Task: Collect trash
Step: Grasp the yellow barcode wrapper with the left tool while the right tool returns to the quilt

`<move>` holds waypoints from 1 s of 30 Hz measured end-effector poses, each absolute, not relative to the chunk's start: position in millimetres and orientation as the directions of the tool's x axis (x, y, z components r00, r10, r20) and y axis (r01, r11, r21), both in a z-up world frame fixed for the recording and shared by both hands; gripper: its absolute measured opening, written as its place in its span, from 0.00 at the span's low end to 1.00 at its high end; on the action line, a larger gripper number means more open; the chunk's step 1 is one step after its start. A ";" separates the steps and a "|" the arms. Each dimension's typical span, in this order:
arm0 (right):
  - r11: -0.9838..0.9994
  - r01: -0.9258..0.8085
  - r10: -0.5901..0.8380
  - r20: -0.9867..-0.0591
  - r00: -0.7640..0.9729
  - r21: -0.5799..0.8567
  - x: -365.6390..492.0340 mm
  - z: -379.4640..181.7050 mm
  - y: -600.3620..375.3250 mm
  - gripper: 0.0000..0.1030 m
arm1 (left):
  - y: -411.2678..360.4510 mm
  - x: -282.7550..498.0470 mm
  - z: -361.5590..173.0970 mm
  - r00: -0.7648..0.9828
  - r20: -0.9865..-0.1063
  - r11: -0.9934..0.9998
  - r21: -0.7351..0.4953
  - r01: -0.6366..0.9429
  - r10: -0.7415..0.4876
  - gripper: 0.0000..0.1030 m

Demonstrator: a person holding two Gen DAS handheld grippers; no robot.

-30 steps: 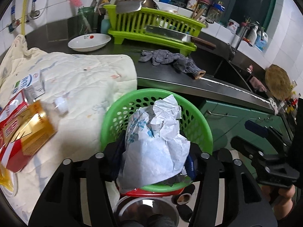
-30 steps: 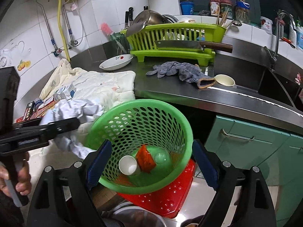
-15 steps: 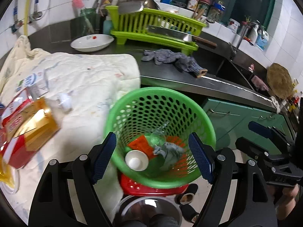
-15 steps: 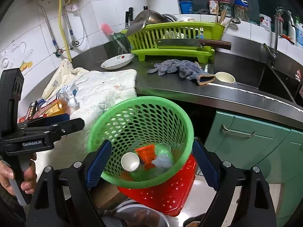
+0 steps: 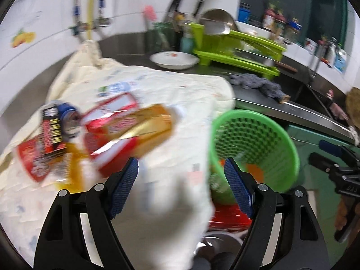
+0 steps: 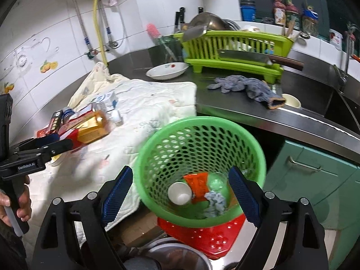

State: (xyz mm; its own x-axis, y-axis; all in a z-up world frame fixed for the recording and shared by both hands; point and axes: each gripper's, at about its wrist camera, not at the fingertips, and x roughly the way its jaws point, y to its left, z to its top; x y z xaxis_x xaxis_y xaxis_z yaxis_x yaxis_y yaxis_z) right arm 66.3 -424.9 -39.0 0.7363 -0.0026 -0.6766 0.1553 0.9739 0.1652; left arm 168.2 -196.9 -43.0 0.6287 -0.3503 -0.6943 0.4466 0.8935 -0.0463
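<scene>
Your left gripper (image 5: 181, 181) swung from basket (image 6: 200, 171) back over cloth (image 5: 180, 94) toward cartons (image 5: 126, 130), jaws apart, empty. Crumpled paper (image 6: 214, 203) now in basket bottom. Your right gripper (image 6: 180, 193) unchanged, jaws apart around basket.

A cloth (image 6: 144, 103) is spread over the left part of the counter (image 6: 281, 114), and a pile of cartons (image 6: 90, 128) is set on its left side. A basket (image 6: 200, 171) is placed just right of the cloth, below the counter's front edge. Inside it a cup (image 6: 179, 193), a wrapper (image 6: 198, 185) and a crumpled paper (image 6: 214, 202) are found. Behind the cloth a bowl (image 6: 167, 70) is set, with a dish rack (image 6: 234, 51) to its right. A rag (image 6: 245, 86) is laid before the rack.
</scene>
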 end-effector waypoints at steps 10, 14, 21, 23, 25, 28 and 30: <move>0.982 0.085 0.053 -0.678 0.733 0.169 83.3 -38.7 -392.0 0.81 | -106.7 181.2 -36.5 0.735 -0.658 0.978 -0.011 0.206 -0.162 0.75; 0.982 0.059 0.081 -0.677 0.731 0.180 90.0 -38.8 -380.6 0.81 | -87.2 194.0 -49.0 0.716 -0.686 0.987 -0.024 0.161 -0.134 0.75; 0.984 0.023 0.104 -0.678 0.727 0.175 98.9 -37.7 -362.5 0.81 | -75.9 215.7 -71.8 0.667 -0.729 0.986 -0.069 0.153 -0.155 0.70; 0.984 0.015 0.110 -0.679 0.725 0.175 100.9 -38.1 -359.1 0.81 | -76.0 218.4 -75.5 0.661 -0.735 0.986 -0.069 0.149 -0.151 0.68; 0.984 0.008 0.117 -0.682 0.722 0.177 102.7 -38.9 -356.0 0.81 | -77.4 223.9 -78.9 0.655 -0.742 0.987 -0.065 0.146 -0.146 0.68; 0.984 -0.002 0.125 -0.686 0.717 0.177 106.3 -39.8 -351.9 0.81 | -79.9 230.0 -82.8 0.646 -0.748 0.986 -0.070 0.149 -0.151 0.62; 0.984 -0.012 0.134 -0.688 0.714 0.179 109.6 -39.7 -349.0 0.81 | -80.2 232.7 -85.4 0.637 -0.753 0.984 -0.083 0.155 -0.164 0.50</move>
State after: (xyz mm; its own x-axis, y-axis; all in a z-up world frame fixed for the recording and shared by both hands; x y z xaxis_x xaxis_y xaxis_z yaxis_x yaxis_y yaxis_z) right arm 109.6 -349.0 -39.7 0.7137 0.1336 -0.6876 -0.0116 0.9838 0.1791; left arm 232.7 -80.2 -85.4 0.6371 -0.1636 -0.7532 0.1552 0.9844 -0.0826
